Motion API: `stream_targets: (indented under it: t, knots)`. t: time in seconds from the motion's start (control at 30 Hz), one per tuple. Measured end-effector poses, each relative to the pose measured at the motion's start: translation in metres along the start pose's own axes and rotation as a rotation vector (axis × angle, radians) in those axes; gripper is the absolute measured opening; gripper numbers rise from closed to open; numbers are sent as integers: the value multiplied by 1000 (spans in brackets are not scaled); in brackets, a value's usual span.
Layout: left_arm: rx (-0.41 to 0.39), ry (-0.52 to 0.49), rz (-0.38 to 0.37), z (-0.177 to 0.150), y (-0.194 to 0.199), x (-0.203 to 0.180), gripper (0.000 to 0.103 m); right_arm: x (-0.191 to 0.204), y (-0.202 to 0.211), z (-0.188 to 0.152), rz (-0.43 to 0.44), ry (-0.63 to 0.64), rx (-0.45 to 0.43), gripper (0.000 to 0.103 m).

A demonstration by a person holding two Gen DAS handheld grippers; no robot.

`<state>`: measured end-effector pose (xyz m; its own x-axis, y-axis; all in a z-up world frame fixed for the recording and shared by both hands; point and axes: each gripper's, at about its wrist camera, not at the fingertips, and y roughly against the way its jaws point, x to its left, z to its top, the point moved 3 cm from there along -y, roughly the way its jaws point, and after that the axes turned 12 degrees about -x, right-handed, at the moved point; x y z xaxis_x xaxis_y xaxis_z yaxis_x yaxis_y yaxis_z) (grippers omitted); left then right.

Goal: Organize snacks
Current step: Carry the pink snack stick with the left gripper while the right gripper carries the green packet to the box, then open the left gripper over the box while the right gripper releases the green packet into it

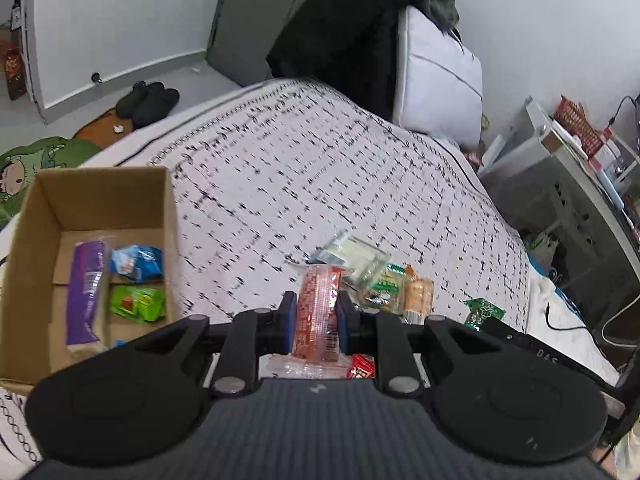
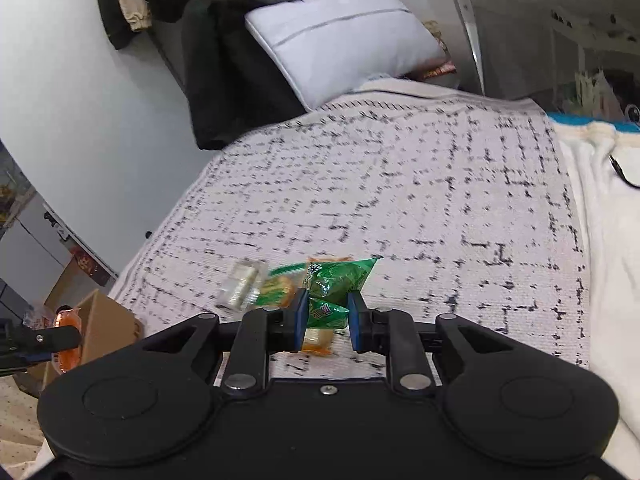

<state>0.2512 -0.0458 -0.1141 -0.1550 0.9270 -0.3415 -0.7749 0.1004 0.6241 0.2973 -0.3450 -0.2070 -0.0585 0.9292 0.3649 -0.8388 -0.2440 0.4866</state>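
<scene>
My left gripper [image 1: 317,312] is shut on a long red-orange snack packet [image 1: 320,284] and holds it upright above the bed. To its left stands an open cardboard box [image 1: 36,216] holding a purple packet [image 1: 86,296], a blue packet [image 1: 136,264] and a green packet [image 1: 138,302]. My right gripper [image 2: 327,314] is shut on a green snack packet [image 2: 340,278], lifted just off the bedspread. The same green packet [image 1: 484,312] shows at the right of the left wrist view. Loose snacks lie behind both grippers: a clear packet [image 2: 242,284] and a green-and-orange packet [image 2: 276,290].
The patterned bedspread [image 2: 400,184] stretches away towards a white pillow [image 2: 340,32] and dark clothes [image 2: 224,80]. In the left wrist view a cluttered shelf unit [image 1: 560,168] stands right of the bed, and shoes [image 1: 148,100] lie on the floor. More wrappers [image 1: 320,368] lie under the left gripper.
</scene>
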Motion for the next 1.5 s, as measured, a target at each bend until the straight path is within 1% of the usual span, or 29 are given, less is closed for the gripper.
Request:
stream_targets:
  t: [0.3,0.43,0.53,0.73,0.97,1.23,1.5]
  knots:
    - [-91,70,39,15,26,32,20,59,19,1,87,47,-20,21]
    - [-109,131,84,18,32,56,20,89,22,1,130,74,-21,21]
    - [-120,142,142,21,35,73,20,110,22,0,157,93,-20,21]
    - [-117,208,169,25,34,100,20,149,22,1,204,136,-16,21]
    - [-145,262,192,32,38,129,20,190,21,-3,248,172,-10,21]
    - [-142,338,227,32,34,163,20,230,12,-17,298,185,19,21]
    - [-130,381,256,34,21,187,20,262,-4,-33,335,199,54,21]
